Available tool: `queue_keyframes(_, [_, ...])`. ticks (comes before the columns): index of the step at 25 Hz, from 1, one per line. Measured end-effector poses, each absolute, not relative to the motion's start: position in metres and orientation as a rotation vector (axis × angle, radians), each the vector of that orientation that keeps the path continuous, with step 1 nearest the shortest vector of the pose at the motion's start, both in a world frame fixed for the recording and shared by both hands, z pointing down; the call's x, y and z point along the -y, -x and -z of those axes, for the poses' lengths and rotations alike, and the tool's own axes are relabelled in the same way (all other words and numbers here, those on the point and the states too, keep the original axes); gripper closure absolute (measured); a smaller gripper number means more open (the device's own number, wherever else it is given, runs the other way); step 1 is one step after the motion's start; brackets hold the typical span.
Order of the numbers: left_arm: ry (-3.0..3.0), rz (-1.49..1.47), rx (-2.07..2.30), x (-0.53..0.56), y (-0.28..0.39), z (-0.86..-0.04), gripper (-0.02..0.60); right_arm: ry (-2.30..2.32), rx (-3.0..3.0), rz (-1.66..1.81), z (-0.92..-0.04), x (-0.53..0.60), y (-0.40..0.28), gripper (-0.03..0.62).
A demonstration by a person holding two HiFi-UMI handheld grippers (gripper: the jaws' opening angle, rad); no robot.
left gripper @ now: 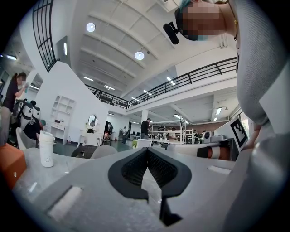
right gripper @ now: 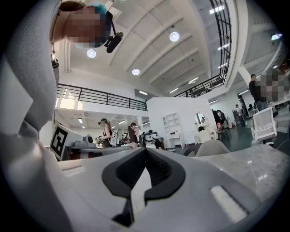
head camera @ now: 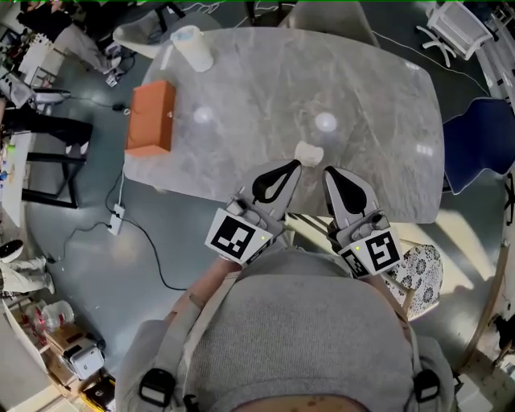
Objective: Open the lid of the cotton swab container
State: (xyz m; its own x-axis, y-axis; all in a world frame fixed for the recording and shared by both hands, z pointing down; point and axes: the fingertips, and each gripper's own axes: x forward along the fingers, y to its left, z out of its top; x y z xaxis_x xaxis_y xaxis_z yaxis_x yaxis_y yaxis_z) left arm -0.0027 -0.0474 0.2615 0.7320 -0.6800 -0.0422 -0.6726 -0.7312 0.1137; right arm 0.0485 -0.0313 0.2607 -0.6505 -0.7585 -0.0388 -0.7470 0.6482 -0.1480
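A tall white cylindrical container [head camera: 191,47] stands at the far left corner of the grey marble table [head camera: 362,121]; in the left gripper view the same container [left gripper: 46,148] stands upright at the left. A small cream object [head camera: 308,153] lies near the table's near edge. My left gripper [head camera: 291,167] and right gripper [head camera: 330,174] hover side by side at that near edge, just short of the cream object, pointing level across the table. Both are shut with nothing between the pads, as the left gripper [left gripper: 147,152] and right gripper [right gripper: 145,152] views show.
An orange box [head camera: 151,117] lies at the table's left edge and shows as the orange box [left gripper: 10,164] in the left gripper view. A grey chair [head camera: 330,16] stands beyond the far edge, a blue seat [head camera: 483,133] to the right, a patterned stool [head camera: 422,269] near my right side. A cable [head camera: 137,241] runs across the floor at left.
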Motion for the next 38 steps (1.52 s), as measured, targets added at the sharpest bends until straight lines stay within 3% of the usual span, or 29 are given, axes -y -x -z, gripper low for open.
queue_keyframes(24, [-2.866, 0.141, 0.982, 0.114, 0.013, -0.265, 0.583, 1.401, -2.693, 0.231, -0.272, 0.093, -0.041, 0.595])
queue_keyframes(38, [-2.825, 0.066, 1.123, 0.125, 0.011, -0.267, 0.581, 1.342, -2.737, 0.251, -0.265, 0.101, -0.060, 0.595])
